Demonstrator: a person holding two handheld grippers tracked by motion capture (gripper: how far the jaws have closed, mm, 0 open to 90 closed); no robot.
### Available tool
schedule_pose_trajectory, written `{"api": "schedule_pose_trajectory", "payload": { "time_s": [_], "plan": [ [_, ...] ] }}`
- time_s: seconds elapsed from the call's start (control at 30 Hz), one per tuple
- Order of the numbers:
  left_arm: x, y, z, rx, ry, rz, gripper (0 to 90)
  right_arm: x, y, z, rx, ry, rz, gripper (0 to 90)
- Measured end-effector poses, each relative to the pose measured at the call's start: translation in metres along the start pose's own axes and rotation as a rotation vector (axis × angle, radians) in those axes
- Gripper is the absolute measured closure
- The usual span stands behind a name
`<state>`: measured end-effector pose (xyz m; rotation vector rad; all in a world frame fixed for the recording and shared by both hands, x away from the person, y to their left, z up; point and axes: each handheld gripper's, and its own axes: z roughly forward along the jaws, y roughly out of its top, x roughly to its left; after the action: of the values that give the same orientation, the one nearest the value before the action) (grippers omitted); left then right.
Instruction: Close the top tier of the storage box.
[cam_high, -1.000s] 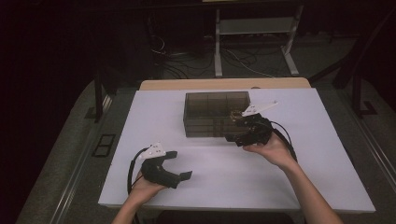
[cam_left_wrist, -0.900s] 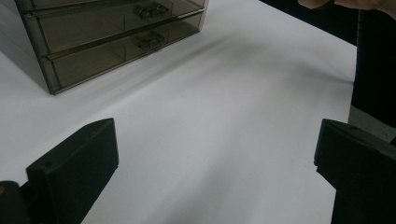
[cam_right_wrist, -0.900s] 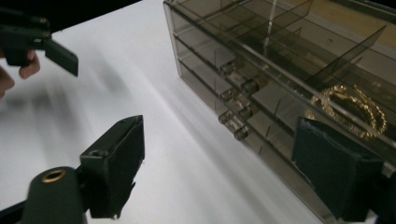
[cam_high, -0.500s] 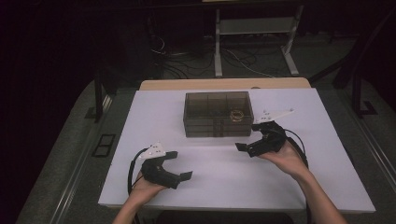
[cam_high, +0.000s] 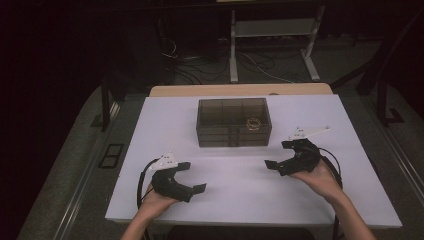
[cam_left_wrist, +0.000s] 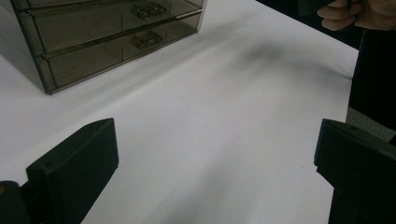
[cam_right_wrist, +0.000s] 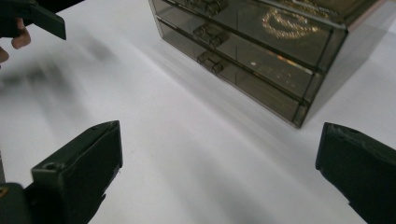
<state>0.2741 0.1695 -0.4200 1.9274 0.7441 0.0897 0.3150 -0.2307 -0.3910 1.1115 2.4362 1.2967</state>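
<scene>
White tabletop (cam_high: 240, 195) carries the smoky plastic drawer box (cam_high: 233, 121) near its far middle, drawers shut, a gold bracelet (cam_high: 253, 122) inside. Both the left gripper (cam_high: 196, 176) and right gripper (cam_high: 276, 154) rest wide, empty, apart from it. Judged between steps; next needs a handle (cam_right_wrist: 209, 62) grasped.

In my right tool's view, the drawer box (cam_right_wrist: 261, 51) runs off the top edge, so I can't see its top. The gold thing (cam_right_wrist: 289, 23) behind its smoky wall is too blurred to name. At the upper left, my other tool (cam_right_wrist: 32, 18) is cut by the frame. In my left tool's view, the box (cam_left_wrist: 107, 42) loses its upper part past the top edge.
</scene>
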Motion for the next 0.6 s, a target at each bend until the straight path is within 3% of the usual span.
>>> {"api": "schedule_pose_trajectory", "payload": {
  "time_s": [0.6],
  "plan": [
    [0.001, 0.000, -0.001, 0.004, 0.001, -0.003, 0.0, 0.001, -0.036, -0.017, -0.031, -0.048, 0.017, 0.0]
  ]
}}
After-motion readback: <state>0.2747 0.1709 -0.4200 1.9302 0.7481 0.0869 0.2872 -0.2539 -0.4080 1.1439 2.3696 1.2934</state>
